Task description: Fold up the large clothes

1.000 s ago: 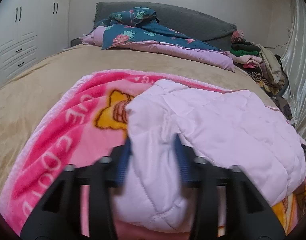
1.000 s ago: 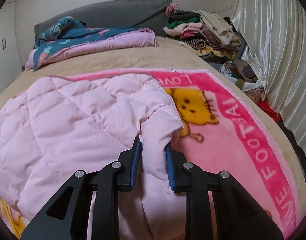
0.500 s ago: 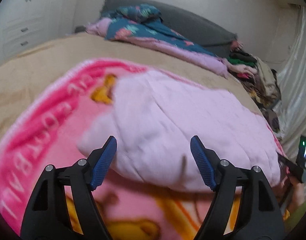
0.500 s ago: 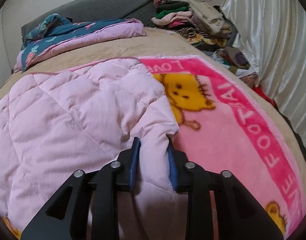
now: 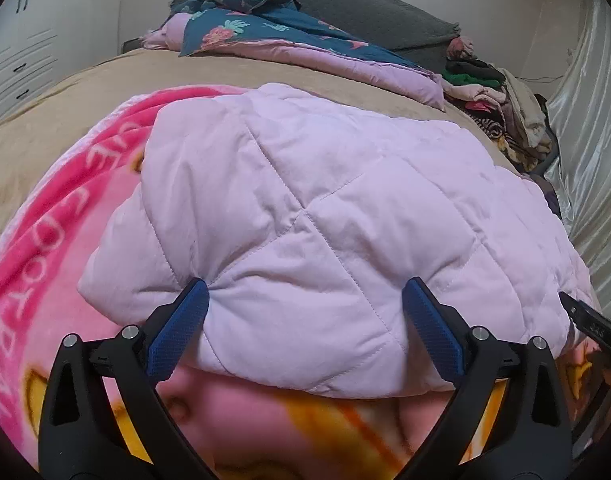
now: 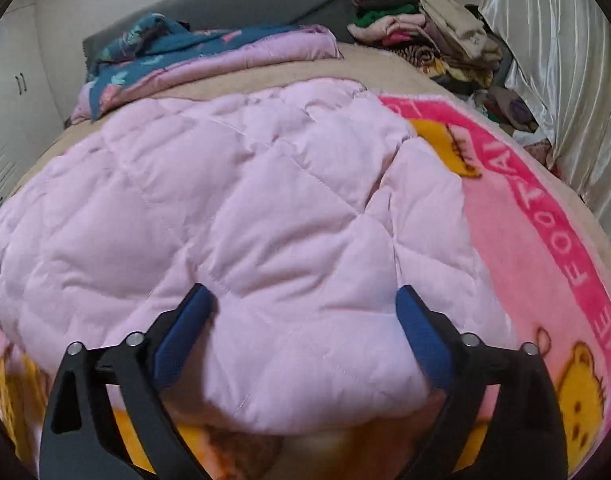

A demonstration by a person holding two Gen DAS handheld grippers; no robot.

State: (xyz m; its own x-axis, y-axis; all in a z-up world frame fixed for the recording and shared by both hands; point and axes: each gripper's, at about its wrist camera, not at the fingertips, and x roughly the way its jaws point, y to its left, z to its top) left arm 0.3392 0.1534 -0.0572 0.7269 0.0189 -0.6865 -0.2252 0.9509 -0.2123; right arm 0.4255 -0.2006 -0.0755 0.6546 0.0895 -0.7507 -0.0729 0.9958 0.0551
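Your left gripper and right gripper have just sprung wide, gripping nothing; the pink quilted coat lies folded over on the pink blanket. More folds probably remain.

Soft, even indoor light, fairly dim, with a faint pink-violet cast. No hard shadows; only shallow shading in the seams of the quilted pink garment just ahead of the tool. Mild sheen on the satin curtain far right. Strong fisheye bending and dark vignette at every corner. Slight motion blur in the right wrist view, blanket nearest the lens out of focus.
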